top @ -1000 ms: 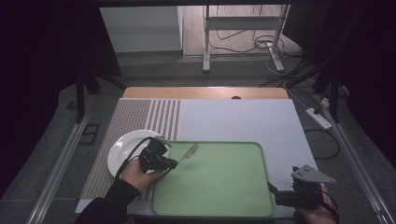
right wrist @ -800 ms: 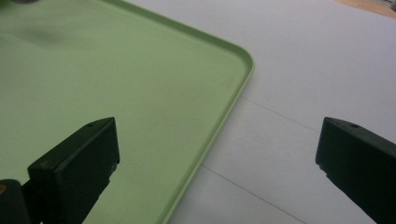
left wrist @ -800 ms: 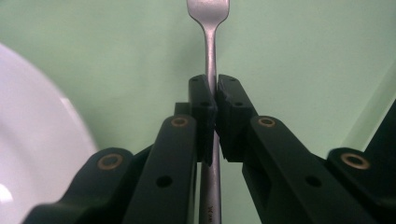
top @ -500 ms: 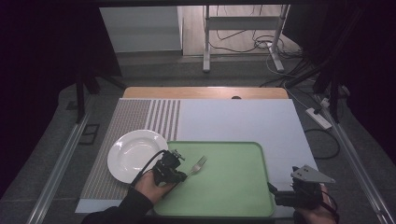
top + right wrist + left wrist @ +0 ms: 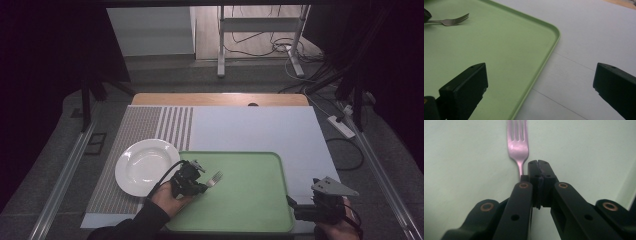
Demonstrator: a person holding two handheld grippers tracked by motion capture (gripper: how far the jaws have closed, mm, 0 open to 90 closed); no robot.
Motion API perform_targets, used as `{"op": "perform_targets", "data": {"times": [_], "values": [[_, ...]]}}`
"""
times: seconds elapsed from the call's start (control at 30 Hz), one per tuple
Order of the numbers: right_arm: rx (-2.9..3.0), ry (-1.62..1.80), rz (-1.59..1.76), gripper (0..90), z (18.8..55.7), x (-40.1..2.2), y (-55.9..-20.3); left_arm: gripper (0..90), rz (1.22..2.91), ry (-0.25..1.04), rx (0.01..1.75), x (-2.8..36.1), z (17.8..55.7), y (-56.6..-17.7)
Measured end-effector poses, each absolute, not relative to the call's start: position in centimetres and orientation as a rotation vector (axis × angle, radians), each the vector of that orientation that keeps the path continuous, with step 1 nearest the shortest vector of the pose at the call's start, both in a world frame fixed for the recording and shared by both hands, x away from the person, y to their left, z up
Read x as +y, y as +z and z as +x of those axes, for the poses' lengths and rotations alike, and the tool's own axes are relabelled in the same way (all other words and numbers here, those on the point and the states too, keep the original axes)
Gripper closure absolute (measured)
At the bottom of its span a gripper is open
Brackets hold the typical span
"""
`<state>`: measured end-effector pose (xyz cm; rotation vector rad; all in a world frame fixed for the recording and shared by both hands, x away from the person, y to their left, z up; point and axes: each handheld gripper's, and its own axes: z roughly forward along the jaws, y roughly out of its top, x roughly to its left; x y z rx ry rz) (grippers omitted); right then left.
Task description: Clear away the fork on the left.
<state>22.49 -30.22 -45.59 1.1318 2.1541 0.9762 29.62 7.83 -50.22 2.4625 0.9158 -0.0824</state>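
Left gripper view: left gripper [image 5: 539, 163] clamped on fork [image 5: 518, 143] handle — tines point straight ahead over tray [image 5: 250, 200]; right gripper [image 5: 540, 85] open, well apart.

Black hand-held gripper [image 5: 539, 172] w/ copper rivets, dark sleeve [image 5: 132, 225].

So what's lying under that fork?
The fork sits over the green tray, its tines above bare tray surface. Its handle runs into the shut jaws of the left gripper, so the tray beneath that end is covered; whether the fork touches the tray is unclear.
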Motion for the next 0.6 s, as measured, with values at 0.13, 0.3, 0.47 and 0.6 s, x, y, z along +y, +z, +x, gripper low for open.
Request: {"op": "perform_targets", "data": {"times": [0.13, 0.3, 0.47, 0.6], "values": [[2.155, 0.981, 1.135, 0.0, 22.5, -30.3, -45.6, 89.3, 2.495, -0.063, 0.933, 7.4, 30.0, -50.9], [2.157, 0.980, 1.132, 0.0, 22.5, -30.3, -45.6, 89.3, 2.472, -0.040, 0.999, 8.4, 30.4, -50.9], [2.154, 0.980, 1.130, 0.0, 22.5, -30.2, -45.6, 89.3, 2.468, -0.009, 1.047, 9.7, 30.9, -51.0], [2.155, 0.981, 1.131, 0.0, 22.5, -30.2, -45.6, 89.2, 2.463, 0.008, 1.077, 10.9, 31.3, -51.0]]}}
